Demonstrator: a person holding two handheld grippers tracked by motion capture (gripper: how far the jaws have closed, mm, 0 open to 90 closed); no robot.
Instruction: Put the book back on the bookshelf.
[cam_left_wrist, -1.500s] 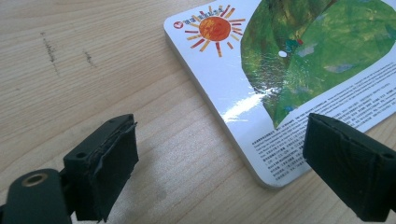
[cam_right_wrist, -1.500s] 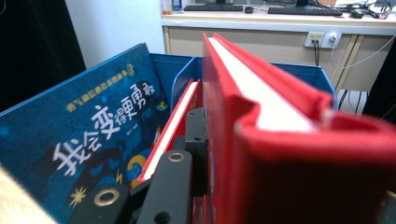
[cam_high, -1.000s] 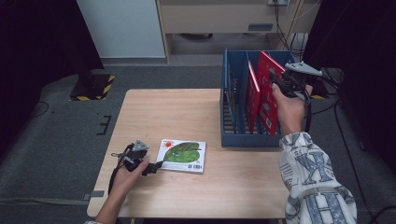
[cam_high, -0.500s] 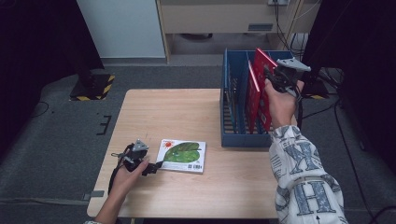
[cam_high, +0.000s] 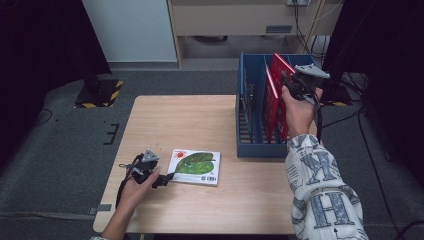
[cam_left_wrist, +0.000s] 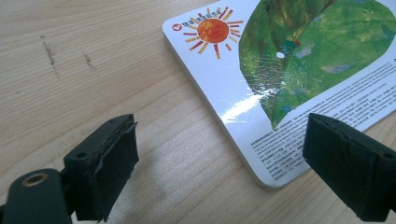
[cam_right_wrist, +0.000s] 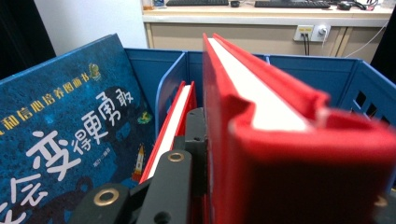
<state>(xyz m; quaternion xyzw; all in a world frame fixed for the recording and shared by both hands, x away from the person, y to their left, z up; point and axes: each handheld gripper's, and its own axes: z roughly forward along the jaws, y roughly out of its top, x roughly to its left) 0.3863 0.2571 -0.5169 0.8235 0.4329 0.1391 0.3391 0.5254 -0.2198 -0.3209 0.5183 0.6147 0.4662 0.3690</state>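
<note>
Wooden counter (cam_high: 200, 125) on grey carpet floor (cam_high: 65, 150). Yellow-black striped base (cam_high: 97, 95) beyond the counter's far left corner. White panel (cam_high: 130, 30) and beige cabinet (cam_high: 230, 17) behind. Wall socket (cam_right_wrist: 312, 31) with plugged cables. Blue book with white Chinese title (cam_right_wrist: 70, 140) beside a thin red book (cam_right_wrist: 170, 126).

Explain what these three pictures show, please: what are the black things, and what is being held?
A person works with a hand-held gripper in each hand. The high view looks down on the wooden table. The other two pictures come from cameras riding on the grippers, looking along their black jaws. The left gripper rests open beside a green leaf picture book lying flat. The right gripper is shut on a red book, held at the blue divided bin, where another red book and a dark blue book stand.
</note>
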